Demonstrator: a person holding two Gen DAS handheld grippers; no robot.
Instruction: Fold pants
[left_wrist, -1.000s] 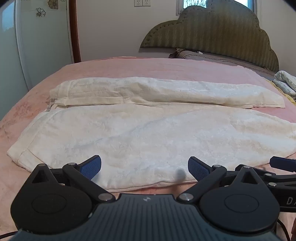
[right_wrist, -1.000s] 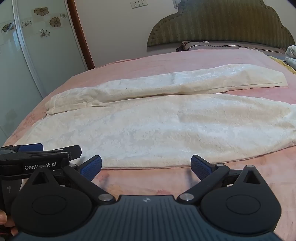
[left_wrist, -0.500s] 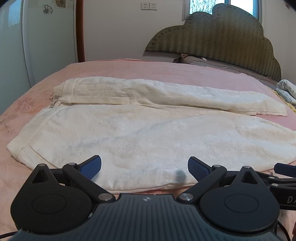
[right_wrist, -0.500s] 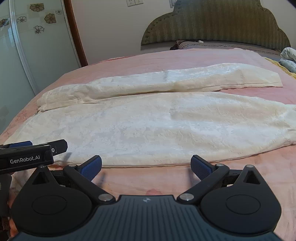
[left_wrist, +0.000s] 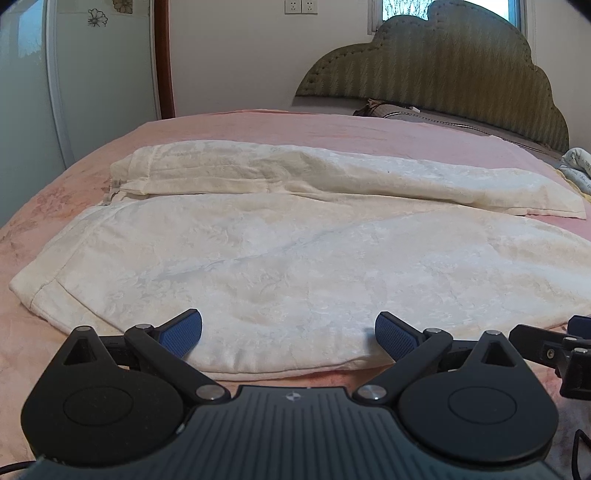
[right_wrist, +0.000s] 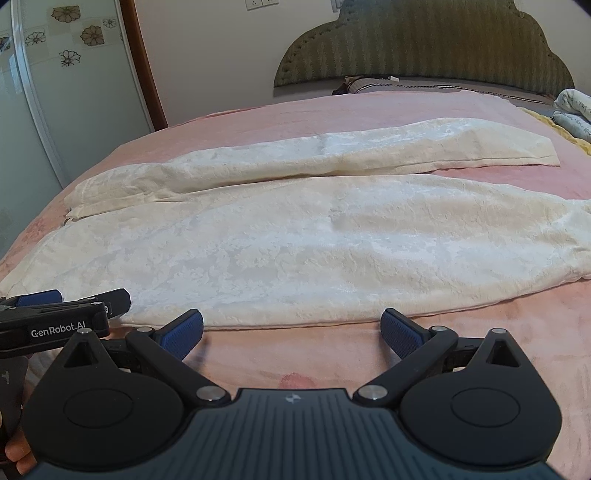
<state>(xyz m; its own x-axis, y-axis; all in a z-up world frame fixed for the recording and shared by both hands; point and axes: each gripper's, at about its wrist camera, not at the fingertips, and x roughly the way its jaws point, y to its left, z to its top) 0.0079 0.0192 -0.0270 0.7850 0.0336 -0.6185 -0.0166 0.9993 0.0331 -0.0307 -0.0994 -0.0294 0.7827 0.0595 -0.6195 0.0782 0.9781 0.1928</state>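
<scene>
We count one pair of cream pants (left_wrist: 295, 266) on one pink bed (left_wrist: 332, 125), two grippers, left (left_wrist: 289, 332) and right (right_wrist: 291, 332), one headboard (left_wrist: 443, 70).

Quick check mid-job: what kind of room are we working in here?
Most likely a home bedroom: the cream pants lie spread on a bed with a pink bedspread, backed by a padded green headboard, with a pillow beneath it.

A pink bed (left_wrist: 332, 129) is backed by a green headboard (left_wrist: 443, 70); what may be folded bedding (right_wrist: 574, 110) is seen at its right edge.
</scene>
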